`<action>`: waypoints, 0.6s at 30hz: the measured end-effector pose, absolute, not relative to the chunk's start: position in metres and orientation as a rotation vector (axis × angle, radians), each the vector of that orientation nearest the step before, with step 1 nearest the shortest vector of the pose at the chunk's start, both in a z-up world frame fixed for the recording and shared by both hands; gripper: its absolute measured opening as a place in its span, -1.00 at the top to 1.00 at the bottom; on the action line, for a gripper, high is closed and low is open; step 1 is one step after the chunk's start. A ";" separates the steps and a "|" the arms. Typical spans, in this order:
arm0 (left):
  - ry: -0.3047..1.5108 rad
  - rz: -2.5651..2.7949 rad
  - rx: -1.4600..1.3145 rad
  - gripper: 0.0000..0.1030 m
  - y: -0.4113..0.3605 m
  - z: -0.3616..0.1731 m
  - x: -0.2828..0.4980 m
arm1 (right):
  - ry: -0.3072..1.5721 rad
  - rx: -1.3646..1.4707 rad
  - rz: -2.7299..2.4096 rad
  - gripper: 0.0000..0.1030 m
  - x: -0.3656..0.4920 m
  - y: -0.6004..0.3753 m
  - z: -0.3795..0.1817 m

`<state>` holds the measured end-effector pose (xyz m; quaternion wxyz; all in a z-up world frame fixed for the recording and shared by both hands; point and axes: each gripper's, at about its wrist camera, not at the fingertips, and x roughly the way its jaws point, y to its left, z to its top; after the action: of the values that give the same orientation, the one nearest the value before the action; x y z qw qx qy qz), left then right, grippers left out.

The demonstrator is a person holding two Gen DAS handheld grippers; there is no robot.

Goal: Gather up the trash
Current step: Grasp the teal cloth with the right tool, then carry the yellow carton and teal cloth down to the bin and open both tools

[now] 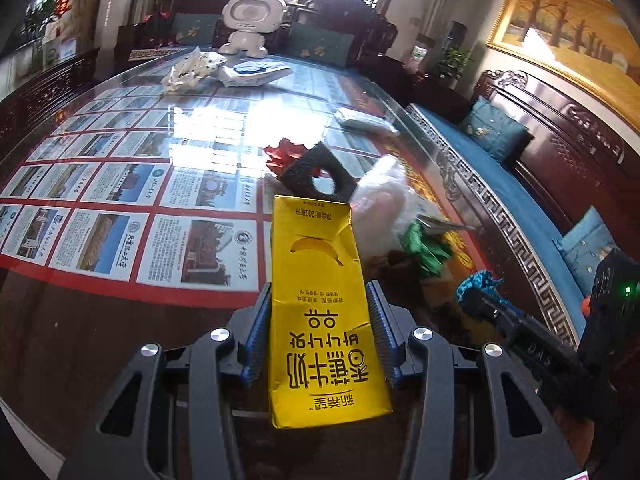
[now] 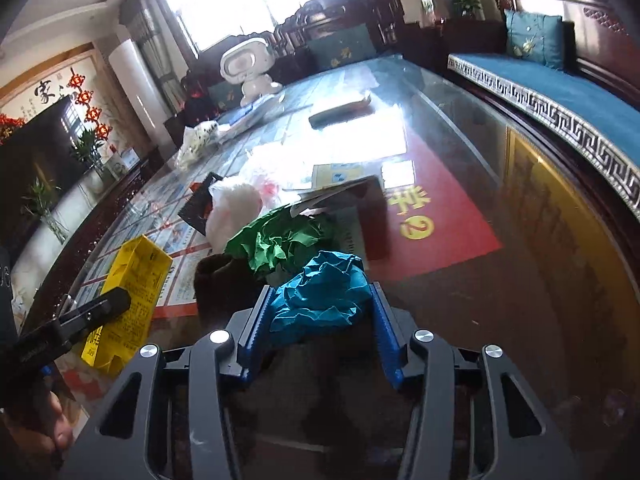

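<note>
Brown container (image 2: 218,280) behind crumpled paper (image 2: 320,296)

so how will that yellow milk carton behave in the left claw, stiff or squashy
The yellow milk carton looks dented and creased near its top, so it is probably empty, light and squashy. The left claw pinches its flat sides, so it should not roll, though a harder squeeze may buckle it.

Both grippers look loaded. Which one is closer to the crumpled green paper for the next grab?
Right. The right gripper, shut on the crumpled teal paper, sits just before the crumpled green paper. The left gripper holds the yellow milk carton off to the side.
</note>
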<state>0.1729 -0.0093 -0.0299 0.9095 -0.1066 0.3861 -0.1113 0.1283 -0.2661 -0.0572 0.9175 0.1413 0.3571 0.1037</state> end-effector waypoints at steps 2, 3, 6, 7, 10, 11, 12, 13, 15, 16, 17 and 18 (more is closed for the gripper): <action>0.802 -0.268 -0.216 0.10 -0.011 -0.027 0.159 | 0.714 0.276 0.226 0.10 0.111 -0.267 -0.050; 0.804 -0.281 -0.209 0.10 -0.011 -0.026 0.153 | 0.709 0.272 0.234 0.10 0.105 -0.265 -0.047; 0.809 -0.322 -0.193 0.10 -0.012 -0.021 0.127 | 0.694 0.255 0.274 0.10 0.073 -0.260 -0.036; 0.811 -0.337 -0.187 0.10 -0.013 -0.019 0.116 | 0.692 0.251 0.285 0.10 0.067 -0.257 -0.034; 0.810 -0.363 -0.163 0.10 -0.013 -0.015 0.090 | 0.676 0.225 0.325 0.10 0.036 -0.247 -0.026; 0.812 -0.374 -0.148 0.10 -0.013 -0.014 0.076 | 0.671 0.228 0.348 0.10 0.022 -0.245 -0.025; 0.815 -0.379 -0.143 0.10 -0.012 -0.014 0.065 | 0.665 0.233 0.367 0.10 0.009 -0.243 -0.025; 0.821 -0.383 -0.140 0.10 -0.011 -0.015 0.055 | 0.665 0.233 0.376 0.10 0.001 -0.240 -0.025; 0.844 -0.401 -0.135 0.10 -0.009 -0.020 0.033 | 0.680 0.242 0.400 0.10 -0.021 -0.235 -0.031; 0.856 -0.414 -0.132 0.10 -0.008 -0.023 0.023 | 0.694 0.246 0.413 0.10 -0.029 -0.231 -0.034; 0.864 -0.422 -0.132 0.10 -0.008 -0.026 0.015 | 0.709 0.248 0.422 0.10 -0.038 -0.228 -0.038; 0.872 -0.428 -0.130 0.10 -0.007 -0.030 0.005 | 0.723 0.247 0.429 0.10 -0.049 -0.225 -0.043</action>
<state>0.0050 -0.0065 -0.0300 0.8822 -0.0625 0.4189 -0.2057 -0.0487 -0.2247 -0.0431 0.9056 0.1196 0.3501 0.2075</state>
